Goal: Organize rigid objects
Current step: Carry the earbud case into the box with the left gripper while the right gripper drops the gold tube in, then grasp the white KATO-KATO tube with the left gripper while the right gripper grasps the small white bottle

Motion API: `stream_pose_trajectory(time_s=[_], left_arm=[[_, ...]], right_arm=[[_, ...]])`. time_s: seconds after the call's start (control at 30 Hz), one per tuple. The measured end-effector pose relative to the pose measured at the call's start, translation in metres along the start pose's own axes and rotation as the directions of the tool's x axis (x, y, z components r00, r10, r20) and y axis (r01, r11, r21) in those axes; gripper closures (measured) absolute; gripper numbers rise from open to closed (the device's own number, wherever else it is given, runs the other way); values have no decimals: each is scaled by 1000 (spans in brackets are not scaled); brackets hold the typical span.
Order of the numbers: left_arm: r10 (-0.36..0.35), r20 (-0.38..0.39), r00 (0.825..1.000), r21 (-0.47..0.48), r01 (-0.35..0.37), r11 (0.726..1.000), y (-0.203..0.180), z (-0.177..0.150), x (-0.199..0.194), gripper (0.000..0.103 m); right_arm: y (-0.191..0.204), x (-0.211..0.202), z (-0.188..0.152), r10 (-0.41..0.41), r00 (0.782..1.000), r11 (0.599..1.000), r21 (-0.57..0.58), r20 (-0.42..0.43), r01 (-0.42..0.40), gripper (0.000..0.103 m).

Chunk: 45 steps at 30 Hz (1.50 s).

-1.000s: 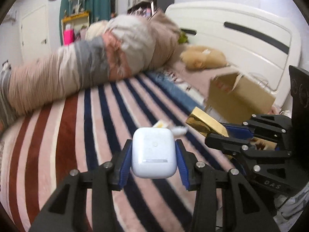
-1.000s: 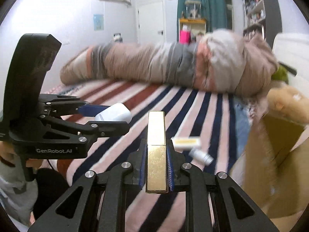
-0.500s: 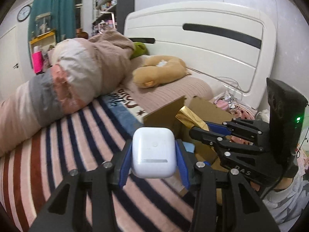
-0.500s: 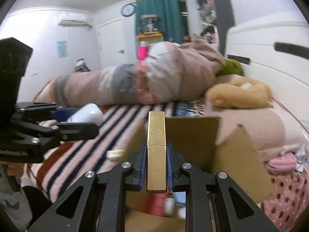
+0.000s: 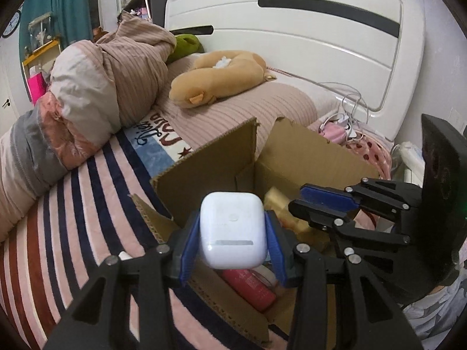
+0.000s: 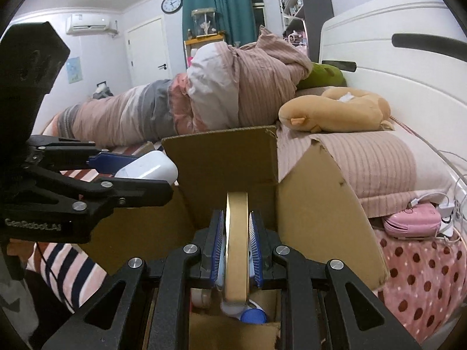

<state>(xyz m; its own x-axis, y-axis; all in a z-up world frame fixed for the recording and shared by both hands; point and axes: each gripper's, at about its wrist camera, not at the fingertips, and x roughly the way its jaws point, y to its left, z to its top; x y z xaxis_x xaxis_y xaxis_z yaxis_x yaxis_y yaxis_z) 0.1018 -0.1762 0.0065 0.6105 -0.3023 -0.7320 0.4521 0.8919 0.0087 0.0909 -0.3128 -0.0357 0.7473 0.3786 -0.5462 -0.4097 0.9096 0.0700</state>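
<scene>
Carrying two items to the cardboard box (image 5: 292,151) on the bed, with both now poised at its open top; dropping them in judged to be the step in hand.

Holding the white earbud case (image 5: 233,227) in the left gripper (image 5: 232,243), blue pads clamped on its two sides, lid seam facing the camera. Hanging over the near-left corner of the box, tilted downward, with a red bottle (image 5: 248,287) lying inside directly beneath and beyond the case. Striped bedspread (image 5: 73,204) stretching away to the left of this gripper, rolled duvet (image 5: 96,87) further out.

Pinching the slim gold bar (image 6: 238,242) in the right gripper (image 6: 237,245), pads pressed tight on its flat faces, bar standing on edge and pointing ahead into the box. Hovering over the box opening, angled less steeply than the left, with a blue cap (image 6: 254,316) just below the bar's near end. Left gripper showing to its left, close beside it.

Next move calling for lowering each item a little past the flaps, then parting the pads, keeping clear of the neighbouring gripper and the upright flap ahead.
</scene>
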Motion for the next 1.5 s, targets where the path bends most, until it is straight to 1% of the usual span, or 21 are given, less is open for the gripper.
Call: stream_pose_trajectory(time_s=[0.1, 0.37, 0.57, 0.6, 0.63, 0.73, 0.77, 0.9, 1.0, 1.13, 1.17, 1.23, 1.33, 1.37, 1.43, 1.5], left_arm=[[-1, -12, 1000, 5, 1, 1000, -1, 0, 4, 63], [-6, 10, 1000, 7, 6, 1000, -1, 0, -2, 63], [-11, 22, 1000, -5, 12, 1000, 4, -3, -10, 62], [-12, 24, 1000, -8, 12, 1000, 6, -3, -12, 59], [-11, 29, 1000, -12, 11, 1000, 7, -4, -15, 54], [-3, 58, 998, -25, 4, 1000, 16, -9, -29, 45], [3, 68, 998, -33, -1, 999, 21, -11, -35, 44], [26, 101, 994, -75, -19, 997, 45, -24, -58, 41], [53, 125, 991, -117, -39, 992, 70, -39, -77, 38], [104, 139, 985, -172, -80, 982, 106, -65, -98, 34], [119, 136, 984, -187, -93, 978, 119, -75, -102, 33], [132, 123, 984, -202, -105, 974, 134, -88, -104, 33], [145, 91, 985, -215, -123, 969, 160, -111, -101, 33], [145, 77, 986, -221, -125, 967, 171, -120, -97, 33], [133, 59, 989, -228, -117, 967, 186, -131, -87, 33], [111, 38, 993, -227, -99, 969, 198, -140, -74, 33]], right_arm=[[-2, 0, -3, 9, 1000, 1000, 10, -2, -9, 89], [0, 0, -3, 9, 1000, 1000, 2, -12, -9, 89], [3, 3, -2, 6, 999, 1000, -12, -35, -6, 89], [3, 3, -2, 5, 999, 1000, -11, -39, -5, 89], [4, 3, -2, 4, 999, 1000, -12, -46, -4, 87], [8, 0, 0, -2, 998, 1000, -18, -56, 1, 77], [11, -3, 1, -3, 998, 1000, -23, -56, 1, 74], [26, -12, 9, 13, 999, 999, -36, -45, -15, 73], [49, -19, 18, 51, 998, 997, -57, -29, -53, 73], [95, -21, 26, 143, 989, 983, -110, -30, -145, 72], [113, -18, 28, 167, 985, 976, -135, -41, -171, 72], [138, -10, 29, 192, 979, 965, -167, -64, -200, 72], [180, 11, 27, 240, 963, 942, -208, -125, -262, 72], [189, 18, 26, 240, 960, 940, -214, -141, -266, 72], [208, 38, 18, 183, 968, 947, -235, -171, -221, 72], [214, 56, 11, 159, 968, 950, -238, -196, -204, 72]])
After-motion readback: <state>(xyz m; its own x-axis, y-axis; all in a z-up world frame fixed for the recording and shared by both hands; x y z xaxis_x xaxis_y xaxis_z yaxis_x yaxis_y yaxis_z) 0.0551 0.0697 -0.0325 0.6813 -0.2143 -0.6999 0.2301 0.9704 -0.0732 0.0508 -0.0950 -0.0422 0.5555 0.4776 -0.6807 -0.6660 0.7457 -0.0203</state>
